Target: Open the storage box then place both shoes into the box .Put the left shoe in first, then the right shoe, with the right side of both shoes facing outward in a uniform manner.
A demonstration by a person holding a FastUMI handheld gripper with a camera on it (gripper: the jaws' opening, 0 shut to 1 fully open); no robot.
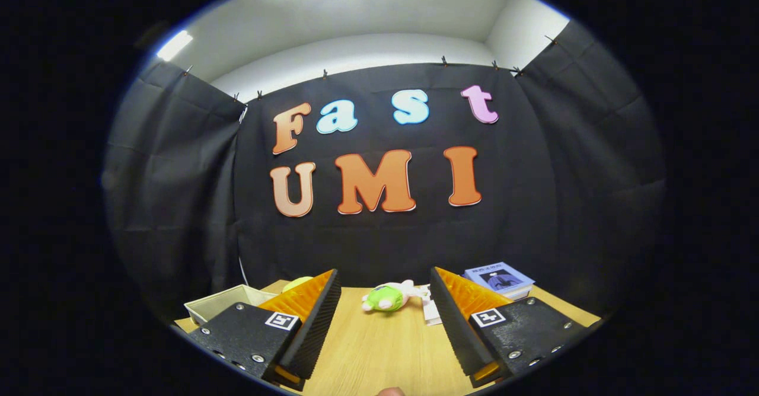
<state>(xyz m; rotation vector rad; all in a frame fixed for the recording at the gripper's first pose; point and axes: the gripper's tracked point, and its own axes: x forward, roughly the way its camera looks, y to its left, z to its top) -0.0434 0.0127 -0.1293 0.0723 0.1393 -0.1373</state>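
Spread wide with nothing between them, the gripper (385,301) fingers hang above a wooden table (379,348). Beyond the left finger sits a pale open box (228,303), with a yellow-green object (298,283) partly hidden just behind that finger. Ahead, between the fingers, lies a green plush toy (388,297). Beyond the right finger rests a blue book (499,279) on white papers (431,310).

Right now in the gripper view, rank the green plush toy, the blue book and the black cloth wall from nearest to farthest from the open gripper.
With the gripper open and holding nothing:
1. Green plush toy, on the wooden table just ahead, between the fingertips.
2. Blue book, farther back on the right, beyond the right finger.
3. Black cloth wall, behind the table's far edge.
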